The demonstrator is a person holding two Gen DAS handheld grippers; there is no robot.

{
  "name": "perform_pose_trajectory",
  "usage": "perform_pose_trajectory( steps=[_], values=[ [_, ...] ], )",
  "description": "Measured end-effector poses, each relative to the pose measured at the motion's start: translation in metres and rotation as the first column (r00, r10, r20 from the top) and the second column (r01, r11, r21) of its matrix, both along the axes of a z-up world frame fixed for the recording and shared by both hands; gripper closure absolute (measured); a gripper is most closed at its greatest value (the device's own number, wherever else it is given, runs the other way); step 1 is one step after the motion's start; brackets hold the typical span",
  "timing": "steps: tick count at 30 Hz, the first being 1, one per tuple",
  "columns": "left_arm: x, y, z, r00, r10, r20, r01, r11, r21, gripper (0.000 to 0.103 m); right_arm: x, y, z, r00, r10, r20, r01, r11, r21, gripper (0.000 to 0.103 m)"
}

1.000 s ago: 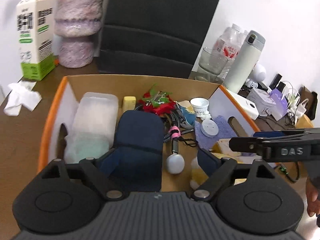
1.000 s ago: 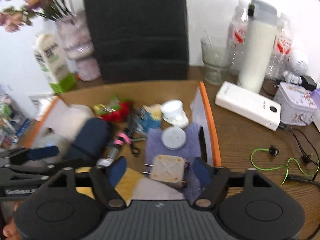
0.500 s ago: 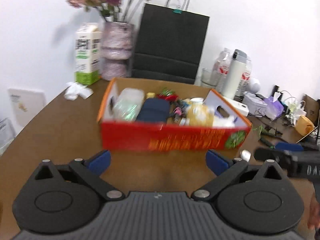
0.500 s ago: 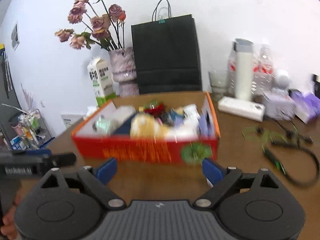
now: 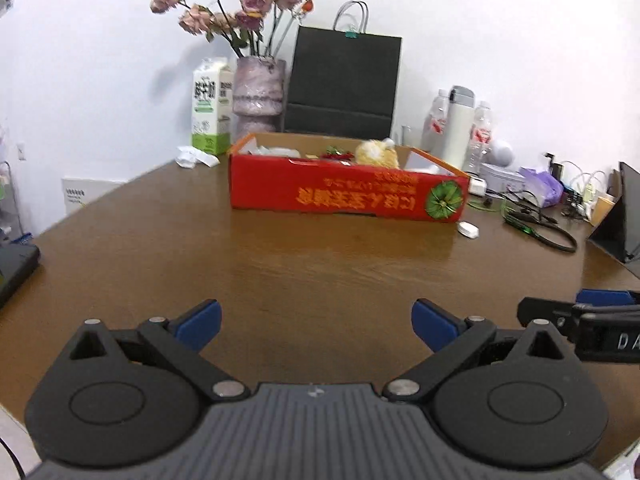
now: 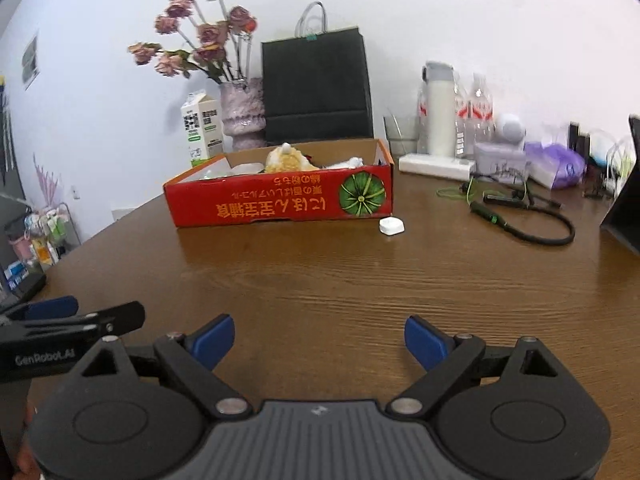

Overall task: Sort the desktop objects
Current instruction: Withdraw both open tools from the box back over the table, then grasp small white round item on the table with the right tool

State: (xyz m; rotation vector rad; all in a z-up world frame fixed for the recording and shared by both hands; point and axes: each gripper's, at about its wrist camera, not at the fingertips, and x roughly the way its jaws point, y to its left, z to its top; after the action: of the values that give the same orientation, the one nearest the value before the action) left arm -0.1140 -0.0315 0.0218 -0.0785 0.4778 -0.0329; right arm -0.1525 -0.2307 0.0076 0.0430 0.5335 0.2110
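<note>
A red cardboard box (image 5: 344, 196) (image 6: 280, 202) holding several small objects, among them a yellow plush toy (image 5: 376, 153) (image 6: 286, 160), stands far across the brown table. A small white square device (image 5: 468, 229) (image 6: 391, 225) lies on the table by the box's right front corner. My left gripper (image 5: 316, 322) is open and empty, low over the near table. My right gripper (image 6: 318, 338) is open and empty beside it. Each gripper shows at the edge of the other's view.
Behind the box stand a milk carton (image 5: 212, 106), a vase of dried roses (image 5: 258, 88) and a black paper bag (image 5: 344, 80). To the right are bottles, a white flask (image 6: 440, 112), a white power bank (image 6: 436, 165), cables (image 6: 520, 220) and a dark stand (image 5: 618, 220).
Both grippers have pulled back from over the box to the near side of the table. The box now stands far off. Both are still open and empty.
</note>
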Motion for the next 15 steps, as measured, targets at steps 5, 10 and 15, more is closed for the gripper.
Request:
perform_pose_trajectory(
  steps=[5, 10, 15],
  values=[
    [0.012, 0.007, 0.000, 0.999, 0.023, -0.038, -0.024, 0.999, -0.026, 0.000, 0.012, -0.002, 0.001, 1.000, 0.008, -0.009, -0.008, 1.000, -0.018, 0.011],
    [0.051, 0.009, 0.006, 0.997, 0.021, -0.068, -0.021, 1.000, 0.008, 0.000, 0.060, -0.024, 0.006, 0.998, 0.055, -0.008, -0.055, 0.998, -0.026, 0.015],
    [0.101, 0.013, 0.016, 0.998, 0.031, -0.058, -0.032, 0.999, -0.014, 0.000, 0.134, -0.050, 0.006, 0.996, 0.082, -0.039, -0.083, 0.996, -0.023, 0.018]
  ],
)
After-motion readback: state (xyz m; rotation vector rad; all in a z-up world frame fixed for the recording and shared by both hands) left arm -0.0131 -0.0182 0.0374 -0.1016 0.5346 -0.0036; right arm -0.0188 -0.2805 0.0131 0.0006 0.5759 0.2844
